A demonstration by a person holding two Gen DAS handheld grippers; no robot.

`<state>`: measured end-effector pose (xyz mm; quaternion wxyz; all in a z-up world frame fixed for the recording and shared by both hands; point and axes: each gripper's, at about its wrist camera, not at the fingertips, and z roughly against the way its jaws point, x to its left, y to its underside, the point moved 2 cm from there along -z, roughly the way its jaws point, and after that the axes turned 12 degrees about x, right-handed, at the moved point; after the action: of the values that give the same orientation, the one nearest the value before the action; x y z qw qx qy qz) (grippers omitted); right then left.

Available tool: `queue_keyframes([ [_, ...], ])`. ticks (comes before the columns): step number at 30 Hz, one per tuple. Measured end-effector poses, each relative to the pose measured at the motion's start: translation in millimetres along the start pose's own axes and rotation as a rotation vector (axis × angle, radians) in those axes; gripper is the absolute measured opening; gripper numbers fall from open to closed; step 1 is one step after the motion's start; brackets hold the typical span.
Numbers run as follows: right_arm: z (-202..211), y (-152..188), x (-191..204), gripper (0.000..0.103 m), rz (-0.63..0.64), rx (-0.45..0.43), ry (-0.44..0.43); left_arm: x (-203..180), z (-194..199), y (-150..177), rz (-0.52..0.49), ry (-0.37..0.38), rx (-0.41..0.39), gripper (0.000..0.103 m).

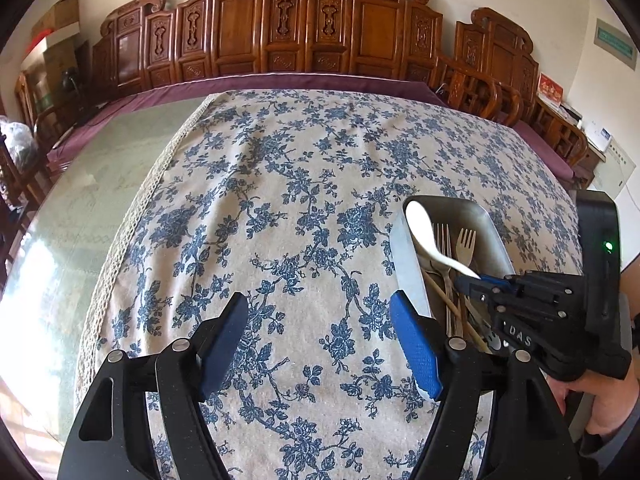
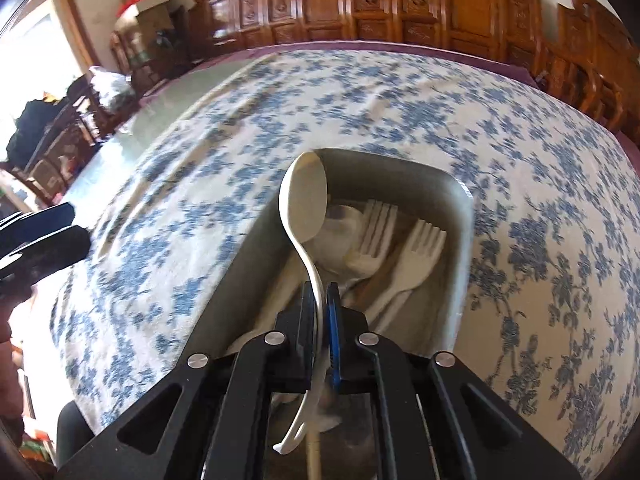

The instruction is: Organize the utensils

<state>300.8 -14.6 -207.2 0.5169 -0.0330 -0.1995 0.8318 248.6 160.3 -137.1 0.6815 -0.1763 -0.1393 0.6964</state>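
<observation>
On the floral-clothed worktop [image 1: 280,200], the right tool [image 2: 321,300] gripped a white spoon [image 2: 304,200] above the metal tray [image 2: 460,248]; the left tool [image 1: 320,344] gaped, released.

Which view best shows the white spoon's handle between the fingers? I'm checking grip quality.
The right wrist view: the white ceramic spoon runs down between the right gripper fingers, above the metal tray. The left wrist view shows the spoon from the side, its handle end hidden by the right gripper.
</observation>
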Motion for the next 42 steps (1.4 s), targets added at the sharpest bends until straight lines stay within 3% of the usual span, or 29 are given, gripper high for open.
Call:
queue_keyframes([
  [14, 36, 17, 0, 0.018, 0.044, -0.075, -0.005, -20, 12, -1, -0.015, -0.007, -0.018, 0.07],
  [24, 102, 47, -26, 0.049, 0.005, -0.185, 0.032, -50, 31, 13, -0.025, 0.004, -0.062, 0.086],
  [29, 134, 70, -37, 0.073, -0.008, -0.234, 0.084, -72, 44, 23, -0.034, 0.023, -0.102, 0.094],
  [31, 147, 80, -42, 0.088, -0.019, -0.255, 0.106, -84, 52, 28, -0.054, 0.029, -0.122, 0.094],
  [34, 166, 94, -51, 0.099, -0.038, -0.289, 0.133, -102, 67, 35, -0.072, 0.043, -0.155, 0.095],
  [42, 202, 128, -72, 0.1, -0.12, -0.341, 0.163, -134, 92, 52, -0.059, 0.077, -0.174, 0.095],
])
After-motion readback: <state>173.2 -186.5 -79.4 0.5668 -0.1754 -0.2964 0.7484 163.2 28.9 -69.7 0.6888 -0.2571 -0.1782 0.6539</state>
